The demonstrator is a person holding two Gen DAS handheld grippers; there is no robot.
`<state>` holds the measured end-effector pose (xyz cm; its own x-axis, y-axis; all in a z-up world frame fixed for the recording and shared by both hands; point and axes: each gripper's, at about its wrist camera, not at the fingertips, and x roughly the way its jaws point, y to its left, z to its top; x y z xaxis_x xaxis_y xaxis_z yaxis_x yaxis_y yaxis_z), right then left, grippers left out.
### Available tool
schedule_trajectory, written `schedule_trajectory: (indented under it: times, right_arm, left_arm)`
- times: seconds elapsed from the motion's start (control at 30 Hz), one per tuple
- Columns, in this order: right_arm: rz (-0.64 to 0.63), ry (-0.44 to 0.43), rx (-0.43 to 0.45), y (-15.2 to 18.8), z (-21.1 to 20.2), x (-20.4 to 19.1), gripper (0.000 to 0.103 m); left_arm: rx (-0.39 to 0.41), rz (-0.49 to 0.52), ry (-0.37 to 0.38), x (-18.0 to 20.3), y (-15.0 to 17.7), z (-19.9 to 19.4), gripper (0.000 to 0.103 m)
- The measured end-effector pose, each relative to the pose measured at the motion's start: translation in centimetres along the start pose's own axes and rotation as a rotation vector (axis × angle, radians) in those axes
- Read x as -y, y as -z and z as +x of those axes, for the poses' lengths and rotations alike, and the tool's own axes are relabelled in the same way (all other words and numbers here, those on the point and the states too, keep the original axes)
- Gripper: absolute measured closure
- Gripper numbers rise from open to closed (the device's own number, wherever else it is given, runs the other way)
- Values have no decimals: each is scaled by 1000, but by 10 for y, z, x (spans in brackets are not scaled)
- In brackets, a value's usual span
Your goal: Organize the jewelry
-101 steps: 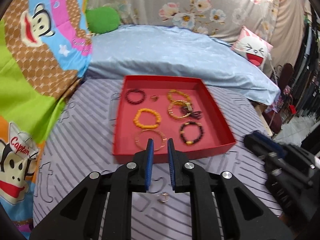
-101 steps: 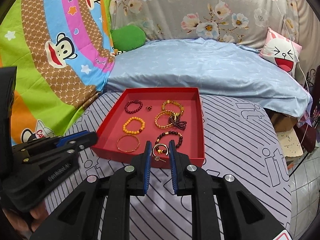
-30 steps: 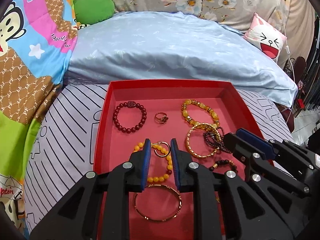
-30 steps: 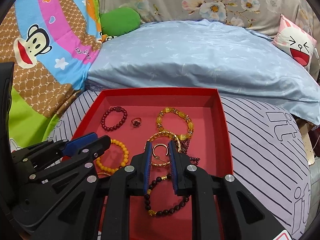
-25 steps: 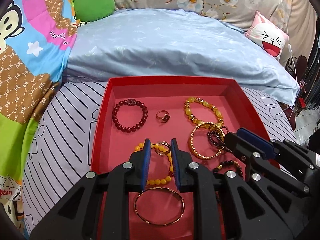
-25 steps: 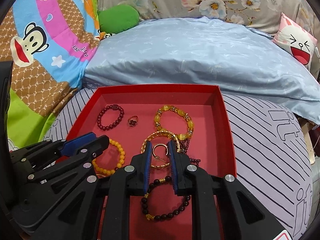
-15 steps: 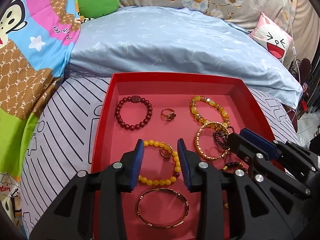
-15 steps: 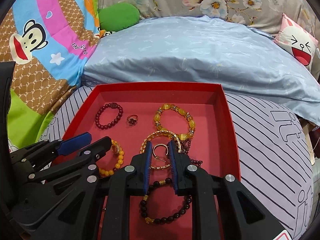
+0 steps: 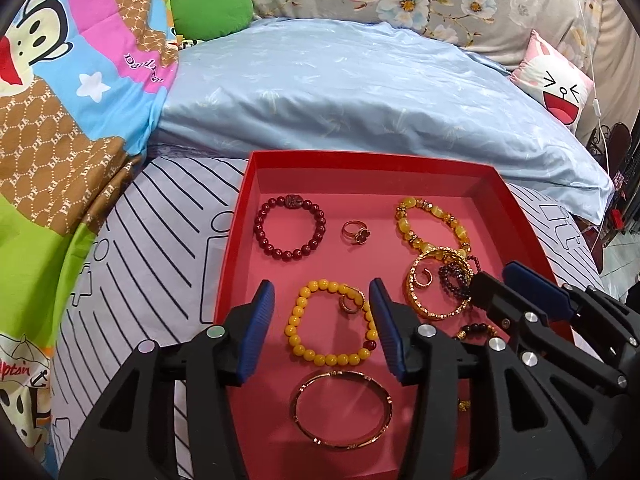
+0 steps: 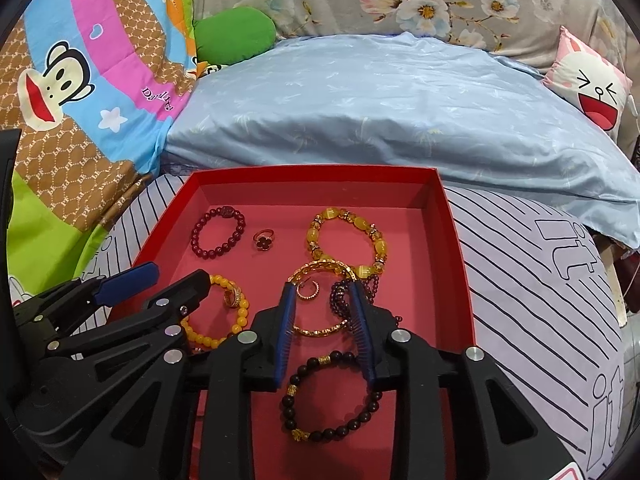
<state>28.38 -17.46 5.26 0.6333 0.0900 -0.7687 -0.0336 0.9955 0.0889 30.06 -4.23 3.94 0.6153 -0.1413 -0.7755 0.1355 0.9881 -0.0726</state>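
Red tray holds bracelets, rings. Left claw, right claw just spreading, pinching nothing.

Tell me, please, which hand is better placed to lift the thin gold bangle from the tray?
Left. The left gripper, whose fingers have just been opening with a ring loose between them, hangs by the thin gold bangle in the red tray's near left part.
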Motion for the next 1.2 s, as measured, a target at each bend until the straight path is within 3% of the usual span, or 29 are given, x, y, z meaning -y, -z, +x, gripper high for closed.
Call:
schedule_trajectory:
  times: [0.4,0.77,0.93,1.2]
  right_arm:
    - [50,54,57,40,-59,15,34]
    - [89,59,41,81,-90,22,28]
    - [75,76,37,94,-98,22,20]
    - [56,60,24,105,-105,16,18]
  left_arm:
    - [45,-12,-21,-1,34,-52,32]
    - [43,2,-80,7,73,-84,13]
    - [32,-17,-78,5,89,-90,11]
    - [21,-27,-84,3,102,-95,10]
